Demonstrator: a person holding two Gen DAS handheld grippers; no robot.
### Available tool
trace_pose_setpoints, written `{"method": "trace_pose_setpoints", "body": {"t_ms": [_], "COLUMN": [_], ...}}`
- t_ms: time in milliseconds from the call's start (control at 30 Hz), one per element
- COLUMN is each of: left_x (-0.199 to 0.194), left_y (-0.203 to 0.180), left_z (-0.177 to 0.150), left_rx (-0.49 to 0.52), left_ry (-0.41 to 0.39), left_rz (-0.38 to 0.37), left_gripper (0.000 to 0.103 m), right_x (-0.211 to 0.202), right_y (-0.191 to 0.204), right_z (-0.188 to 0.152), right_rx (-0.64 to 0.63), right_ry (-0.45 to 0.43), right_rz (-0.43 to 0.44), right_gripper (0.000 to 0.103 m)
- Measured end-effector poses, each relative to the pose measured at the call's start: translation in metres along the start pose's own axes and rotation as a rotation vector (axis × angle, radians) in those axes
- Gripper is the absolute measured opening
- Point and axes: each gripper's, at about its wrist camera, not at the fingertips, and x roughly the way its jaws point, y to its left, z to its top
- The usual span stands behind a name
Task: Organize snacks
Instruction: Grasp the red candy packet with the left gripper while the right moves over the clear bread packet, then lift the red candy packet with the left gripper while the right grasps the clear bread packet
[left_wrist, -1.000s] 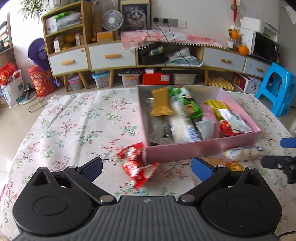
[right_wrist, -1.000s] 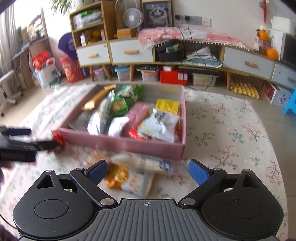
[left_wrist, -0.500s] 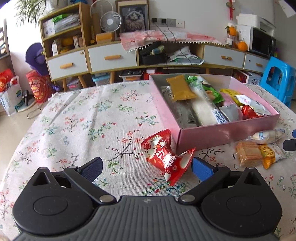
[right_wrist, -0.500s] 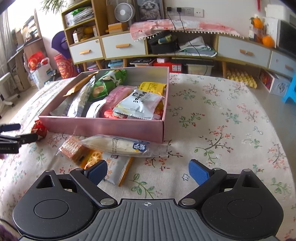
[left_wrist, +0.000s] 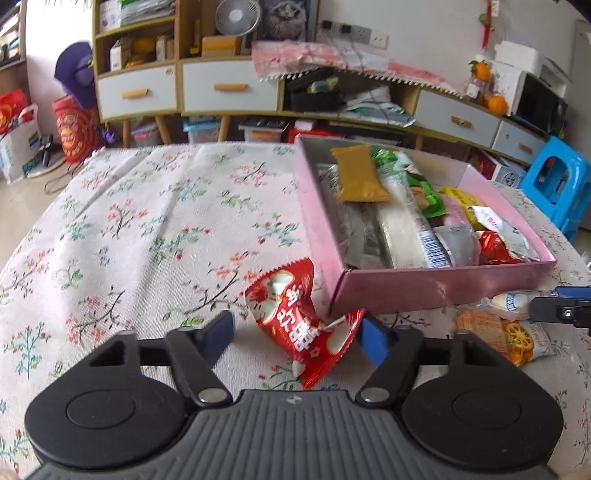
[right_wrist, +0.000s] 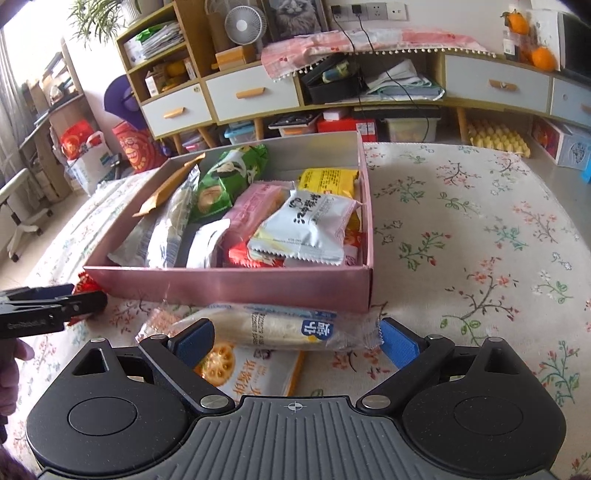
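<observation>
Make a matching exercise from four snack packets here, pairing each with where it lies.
1 red packet
2 mustard packet
3 long clear-wrapped roll
4 white packet with black writing

A in the pink box, far left corner
B on the tablecloth, off the box's near left corner
C in the box, right side, on top
D along the box's front wall

1-B, 2-A, 3-D, 4-C

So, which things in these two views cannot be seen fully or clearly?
- Orange cracker packet: right wrist view, partly under the long bread packet and the right gripper.
- Lower snacks in the pink box: both views, covered by upper packets.
- Red snack packet: right wrist view shows only a corner behind the left gripper.
</observation>
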Motion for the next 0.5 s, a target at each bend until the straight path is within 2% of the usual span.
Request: {"method": "trace_pose_setpoints", "body": {"t_ms": [133,167,433,500], "left_x": [-0.004,-0.005,-0.015,-0.018], "left_y": [0.007,0.009,0.021,0.022], "left_z": [0.0,-0.001,0.002,0.002], "left_rx": [-0.008,-0.012,-0.034,-0.036], "left_ry": [0.012,0.016,0.068,0.073], "left_rz": [-0.001,-0.007,-0.028,-0.035], "left_gripper": [0.046,0.04,0.036,0.037], "right_x": [-0.004,-0.006,-0.023,-0.026], "right_y": [0.002,0.005,0.041,0.048], "right_z": [-0.001,-0.003,-0.017,-0.019], "right_rx": [0.002,-0.01,-0.162,-0.207], "right_ry": [0.024,0.031,0.084,0.086], "right_rz": [0.055,0.072,0.213,0.214], "right_gripper": [0.097,0.097,0.097,0.097]}}
